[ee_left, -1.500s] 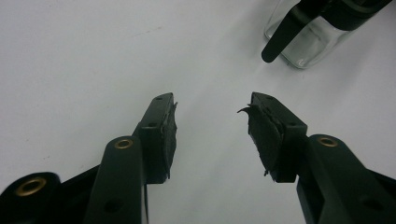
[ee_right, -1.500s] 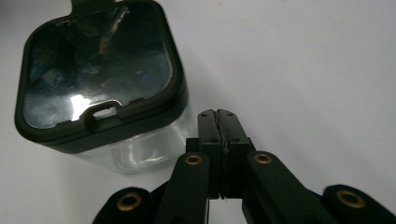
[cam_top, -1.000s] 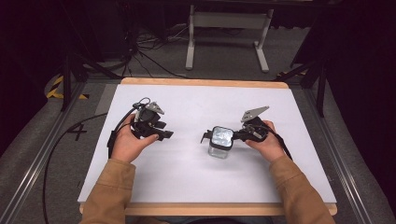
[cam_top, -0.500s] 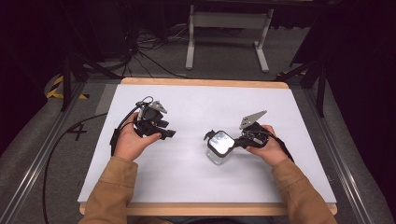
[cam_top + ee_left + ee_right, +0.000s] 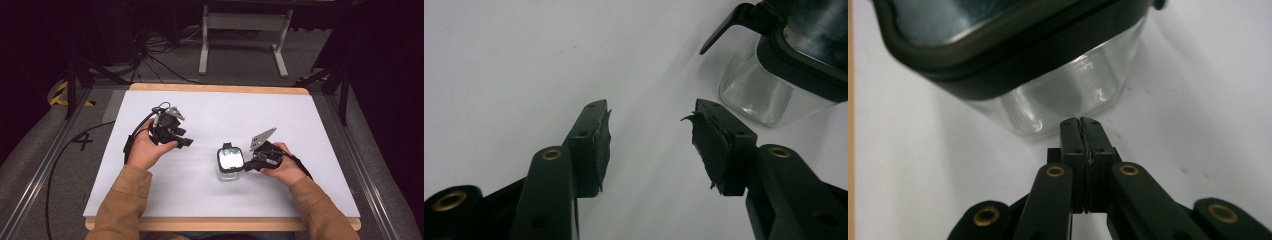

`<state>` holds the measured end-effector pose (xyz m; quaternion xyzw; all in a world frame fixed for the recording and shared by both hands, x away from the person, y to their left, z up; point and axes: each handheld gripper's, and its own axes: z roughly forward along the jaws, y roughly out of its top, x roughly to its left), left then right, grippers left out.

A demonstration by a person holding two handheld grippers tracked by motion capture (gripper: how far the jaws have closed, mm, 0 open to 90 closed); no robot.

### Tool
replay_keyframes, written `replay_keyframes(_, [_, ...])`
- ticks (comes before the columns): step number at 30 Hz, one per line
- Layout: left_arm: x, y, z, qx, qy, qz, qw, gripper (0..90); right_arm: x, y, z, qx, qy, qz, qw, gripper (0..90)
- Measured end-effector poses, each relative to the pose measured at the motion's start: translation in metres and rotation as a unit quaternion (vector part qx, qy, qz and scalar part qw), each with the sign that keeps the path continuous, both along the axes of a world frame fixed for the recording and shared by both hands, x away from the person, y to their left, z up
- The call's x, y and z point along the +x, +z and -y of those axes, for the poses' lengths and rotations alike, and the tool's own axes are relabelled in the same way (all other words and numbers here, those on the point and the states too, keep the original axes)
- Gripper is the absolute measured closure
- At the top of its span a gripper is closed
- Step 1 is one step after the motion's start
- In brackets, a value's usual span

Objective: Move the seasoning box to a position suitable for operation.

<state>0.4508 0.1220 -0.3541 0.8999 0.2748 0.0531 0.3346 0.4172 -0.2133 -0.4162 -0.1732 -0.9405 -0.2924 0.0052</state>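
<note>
Your right gripper (image 5: 247, 165), jaws pressed together, touched the clear square glass jar with black lid (image 5: 230, 163) near the white table's (image 5: 300, 120) centre; your left gripper (image 5: 186, 142) stood wide, empty.

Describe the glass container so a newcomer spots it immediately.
Start at the white table, then look slightly right of its centre, just before the right gripper. The glass container there is square, clear-walled, with a black-rimmed lid; it is the sole loose thing on the table.
</note>
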Motion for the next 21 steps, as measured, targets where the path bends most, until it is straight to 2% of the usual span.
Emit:
replay_keyframes(2, [0.000,0.000,0.000,-0.001,0.001,0.000,1.0000,49.6,-0.004,-0.001,-0.008,-0.003,0.019,-0.008,0.9998,90.0])
replay_keyframes(8, [-0.001,0.000,-0.003,-0.004,0.004,0.000,1.0000,49.7,-0.007,-0.001,-0.012,-0.006,0.023,-0.008,0.9997,90.0])
replay_keyframes(10, [-0.001,0.001,-0.003,-0.002,0.002,0.000,1.0000,49.6,-0.005,0.001,-0.009,0.002,0.022,-0.006,0.9997,90.0])
replay_keyframes(13, [-0.002,0.003,-0.006,-0.009,0.002,0.000,1.0000,49.6,-0.004,0.008,-0.002,0.009,0.003,0.000,0.9999,90.0])
replay_keyframes(15, [-0.003,0.004,-0.006,-0.024,0.000,0.000,0.9997,50.3,-0.003,0.014,0.004,0.016,-0.012,0.009,0.9998,90.0])
replay_keyframes(19, [-0.008,0.010,-0.006,-0.059,-0.020,-0.001,0.9980,57.0,-0.001,0.028,0.019,0.038,-0.035,0.026,0.9983,90.0])
replay_keyframes(21, [-0.011,0.015,-0.003,-0.065,-0.035,-0.002,0.9973,59.4,-0.002,0.032,0.023,0.047,-0.041,0.030,0.9976,90.0])
